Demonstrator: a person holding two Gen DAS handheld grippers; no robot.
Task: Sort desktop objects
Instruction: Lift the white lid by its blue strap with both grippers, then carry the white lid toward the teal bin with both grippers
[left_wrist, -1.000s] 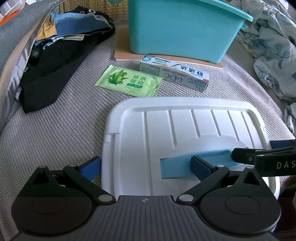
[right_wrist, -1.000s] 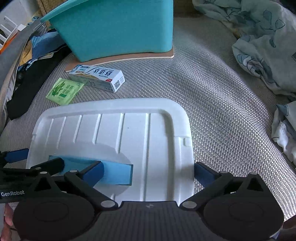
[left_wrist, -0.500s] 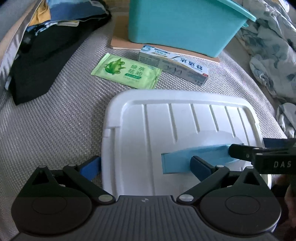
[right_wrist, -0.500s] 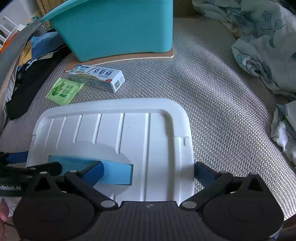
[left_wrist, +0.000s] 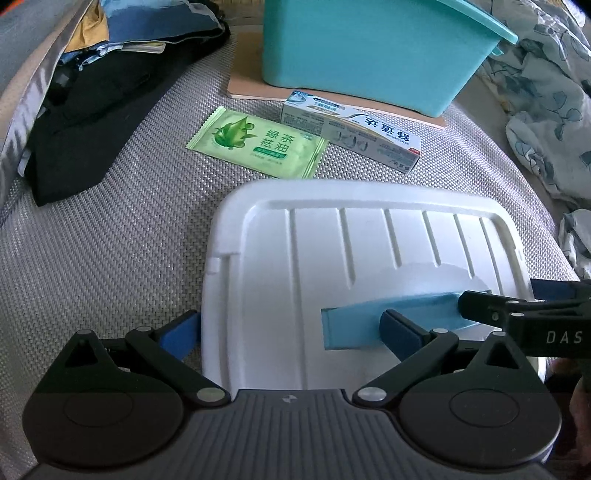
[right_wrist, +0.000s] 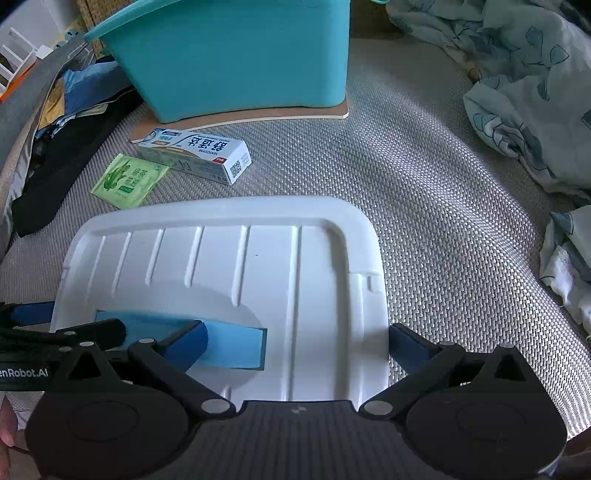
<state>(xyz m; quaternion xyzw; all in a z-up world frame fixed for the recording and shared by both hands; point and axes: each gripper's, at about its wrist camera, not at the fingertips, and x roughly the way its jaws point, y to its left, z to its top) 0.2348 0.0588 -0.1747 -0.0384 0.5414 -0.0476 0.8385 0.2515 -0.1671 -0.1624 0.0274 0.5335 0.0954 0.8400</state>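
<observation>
Writing first: the toothpaste box (left_wrist: 351, 131) carries big blue Chinese characters, 舒适达, with small print that looks like "SENSODYNE" under them in the right wrist view, plus a QR code on its end flap. The green sachet (left_wrist: 258, 144) reads 绿茶祛油 beside a leaf drawing. On the hardware, "DAS" shows on the right gripper (right_wrist: 297, 341) body where it pokes into the left wrist view, and "enRobot.AI" shows on the left gripper (left_wrist: 291, 326) body at the edge of the right wrist view.

Now the main piece: a white ribbed lid (left_wrist: 354, 266) with a light blue handle (left_wrist: 388, 319) lies on the woven grey surface (left_wrist: 110, 240), and both tools are on it. The left gripper's jaws stand wide apart, one finger outside the lid's left edge, the other resting on the blue handle. The right gripper mirrors it (same spread), one finger on the handle, the other outside the lid's right edge. Whether either pair actually presses the lid, I cannot tell.

Ahead of both sets of jaws, past the lid's far rim, the sachet lies flat with the box just beside it, touching or nearly so. Further ahead stands a teal bin (right_wrist: 236, 55) on a thin tan board (right_wrist: 280, 114). Dark clothes (left_wrist: 92, 110) are piled ahead-left, floral bedding (right_wrist: 524, 85) ahead-right.
</observation>
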